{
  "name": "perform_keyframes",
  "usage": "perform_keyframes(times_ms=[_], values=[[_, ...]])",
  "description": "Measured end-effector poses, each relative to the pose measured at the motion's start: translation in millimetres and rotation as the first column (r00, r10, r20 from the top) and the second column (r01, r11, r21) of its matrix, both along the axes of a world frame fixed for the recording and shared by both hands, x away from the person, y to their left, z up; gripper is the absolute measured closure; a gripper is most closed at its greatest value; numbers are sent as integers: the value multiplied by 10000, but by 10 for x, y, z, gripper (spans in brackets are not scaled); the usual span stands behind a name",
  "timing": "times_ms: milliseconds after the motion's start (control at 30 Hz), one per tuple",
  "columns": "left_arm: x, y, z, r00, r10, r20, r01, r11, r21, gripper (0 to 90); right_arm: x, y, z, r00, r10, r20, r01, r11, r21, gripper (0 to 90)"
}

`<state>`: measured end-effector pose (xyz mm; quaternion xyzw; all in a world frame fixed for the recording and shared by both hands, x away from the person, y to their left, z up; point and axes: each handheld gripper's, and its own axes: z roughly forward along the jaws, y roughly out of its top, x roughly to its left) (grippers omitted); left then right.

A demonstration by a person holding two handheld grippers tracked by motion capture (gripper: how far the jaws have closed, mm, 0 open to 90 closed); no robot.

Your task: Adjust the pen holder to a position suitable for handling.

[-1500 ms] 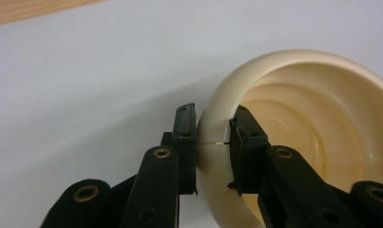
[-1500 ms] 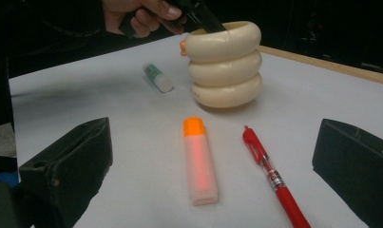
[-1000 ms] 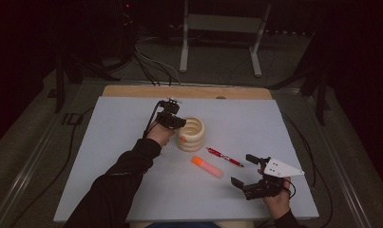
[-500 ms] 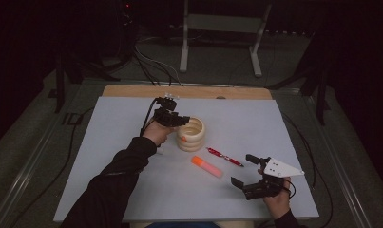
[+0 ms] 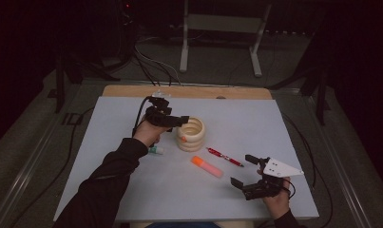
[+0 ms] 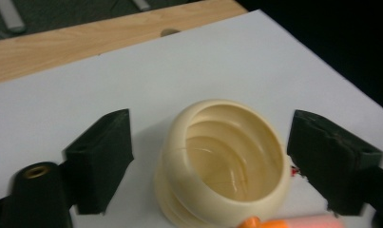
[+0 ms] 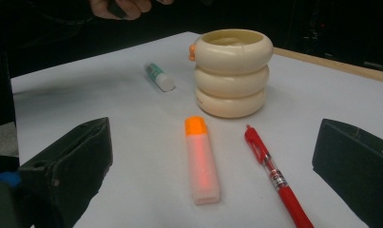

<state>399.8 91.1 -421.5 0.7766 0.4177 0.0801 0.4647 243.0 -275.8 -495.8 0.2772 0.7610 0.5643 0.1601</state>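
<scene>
- Hovering over the cream ribbed cup [image 5: 191, 134], the left claw [image 5: 178, 122] has its jaws spread wide. They have just been opening, and the cup sits between the pads with neither pad touching it.
- That spacing looks like a claw letting go of the cup or clearing it, not one gripping it. The cup stands upright on the bench [image 5: 284, 137] by its own weight, just below and ahead of this claw.
- The right claw [image 5: 241, 169] is wide open too and holds nothing. It sits low near the bench edge closest to the person, probably parked while the other hand works.
- An orange highlighter [image 7: 202, 161] lies flat straight ahead of the right claw, with its cap pointing to the cup.
- A red pen [image 7: 272, 175] lies just beside the highlighter, toward this claw's right jaw. Both are apart from the cup, probably laid out ready to be picked up.
- A green-and-white glue stick [image 7: 159, 77] lies on its side, farther off and to the left of the right claw and close under the left hand.
- A small orange bit [image 7: 192, 51] shows at the cup's rim; I cannot tell what it is.
- Count: two claws, one cup, one highlighter, one pen, one glue stick.
</scene>
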Motion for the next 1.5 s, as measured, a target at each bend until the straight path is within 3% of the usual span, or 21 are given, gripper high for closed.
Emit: perform_keyframes(times_ms=[133, 200, 400, 533, 633, 733, 967, 1100, 1233, 1400, 1500], values=[[-89, 84, 49, 9991, -206, 373, 217, 9993, -301, 83, 6, -5, -3, 9999, -62, -95, 63, 10000, 55, 0], [-131, 122, 68, 9979, -431, 494, 450, 9983, -377, 14, 0, -2, 0, 9999, -131, 36, 131, 9999, 4, 0], [-303, 249, 87, 9910, -844, 1034, 900, 9946, -508, 2, 18, -39, 41, 9994, -317, 122, 315, 9993, 176, 0], [-434, 343, 61, 9871, -1087, 1177, 1176, 9905, -712, 2, 28, -52, 106, 9995, -199, 245, 189, 9990, 417, 0], [-522, 399, 37, 9850, -1180, 1261, 1288, 9883, -812, 2, 48, -39, 158, 9984, -174, 538, 161, 9996, 252, 0], [-589, 450, 12, 9830, -1311, 1289, 1428, 9859, -866, 2, 98, -55, 206, 9982, -162, 569, 137, 9989, 441, 0], [-769, 551, -71, 9735, -1345, 1852, 1499, 9861, -717, 2, 248, -130, 331, 9983, 14, 584, -59, 9970, 765, 0], [-856, 621, -155, 9687, -1427, 2033, 1586, 9852, -645, 2, 320, -154, 410, 9975, -69, 697, 32, 9986, 525, 0], [-952, 684, -240, 9621, -1520, 2262, 1692, 9839, -582, 2, 402, -172, 463, 9990, -66, 435, 49, 9993, 376, 0], [-1064, 739, -367, 9592, -1651, 2297, 1832, 9813, -597, 3, 512, -181, 451, 9993, -291, 215, 288, 9995, 146, 0], [-1126, 759, -438, 9570, -1692, 2356, 1866, 9810, -536, 3, 586, -182, 416, 9994, -324, -147, 324, 9995, 20, 0]])
